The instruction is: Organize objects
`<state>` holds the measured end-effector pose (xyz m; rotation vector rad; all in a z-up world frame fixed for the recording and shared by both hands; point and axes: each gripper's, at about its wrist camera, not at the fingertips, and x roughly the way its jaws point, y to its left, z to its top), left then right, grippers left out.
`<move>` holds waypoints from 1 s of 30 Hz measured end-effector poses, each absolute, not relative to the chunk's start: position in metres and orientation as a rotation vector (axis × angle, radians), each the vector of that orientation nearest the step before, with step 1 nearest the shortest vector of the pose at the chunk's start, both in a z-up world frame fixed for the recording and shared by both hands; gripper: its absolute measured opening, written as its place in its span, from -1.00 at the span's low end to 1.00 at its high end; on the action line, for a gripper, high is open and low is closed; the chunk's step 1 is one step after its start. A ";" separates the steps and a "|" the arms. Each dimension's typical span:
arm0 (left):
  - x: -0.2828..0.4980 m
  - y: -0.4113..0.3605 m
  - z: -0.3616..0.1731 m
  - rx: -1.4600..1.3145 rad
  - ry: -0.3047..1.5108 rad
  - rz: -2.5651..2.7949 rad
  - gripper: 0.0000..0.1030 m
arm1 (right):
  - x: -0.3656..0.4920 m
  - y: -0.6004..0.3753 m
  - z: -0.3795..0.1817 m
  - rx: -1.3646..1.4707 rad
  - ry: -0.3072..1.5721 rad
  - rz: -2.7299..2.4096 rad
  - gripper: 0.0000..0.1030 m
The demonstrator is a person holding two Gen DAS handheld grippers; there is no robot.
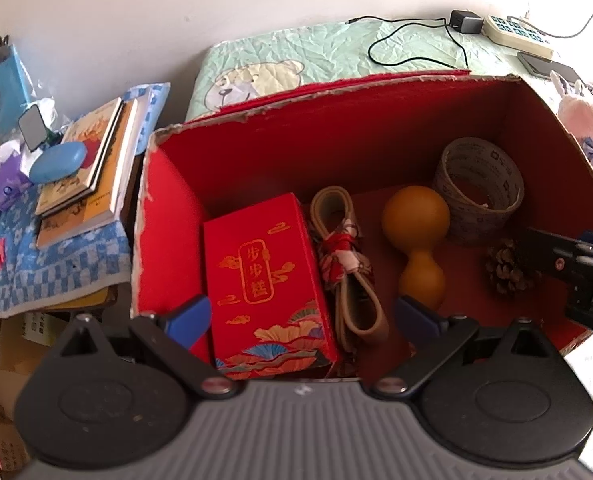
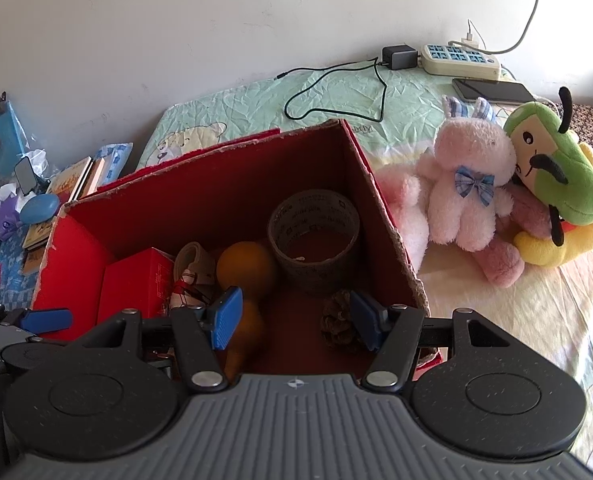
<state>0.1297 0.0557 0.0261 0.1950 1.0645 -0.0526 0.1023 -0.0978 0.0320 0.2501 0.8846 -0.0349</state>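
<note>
- Left gripper: jaws wide apart and empty, blue ribbed pads either side of the red carton and the strap, hovering above the near edge of the box.
- Right gripper: jaws wide and empty too, with the gourd behind its left pad and the pinecone just behind its right pad.
- The task's things already lie on the box floor: carton at the left, strap just beside it, gourd in the middle, tape roll in the far right corner, pinecone in front of the roll.
- Risk, as I judge it: both grippers crowd one box, so a reach by either could knock the other; the right one shows at the edge of the left wrist view.
- The gourd is smooth, hard and round-bellied; a pinch off its waist could squirt it sideways.
- The pinecone is dry and scaly; a hard squeeze may snap scales.
- The strap is limp and bundled with red patterned cloth, so it could snag and drag the carton.
- The box is torn cardboard with ragged rims, easily nudged across the soft quilt.
- Two plush toys lie outside the box, soft and fuzzy, possibly not yet sorted.
</note>
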 end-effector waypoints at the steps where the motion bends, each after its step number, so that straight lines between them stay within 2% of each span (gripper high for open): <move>1: 0.130 0.056 0.026 0.196 1.065 -0.052 0.92 | 0.102 -0.098 0.031 0.254 0.887 -0.036 0.22; 30: 0.128 0.051 0.024 0.222 1.058 -0.068 0.92 | 0.102 -0.101 0.026 0.269 0.905 -0.040 0.22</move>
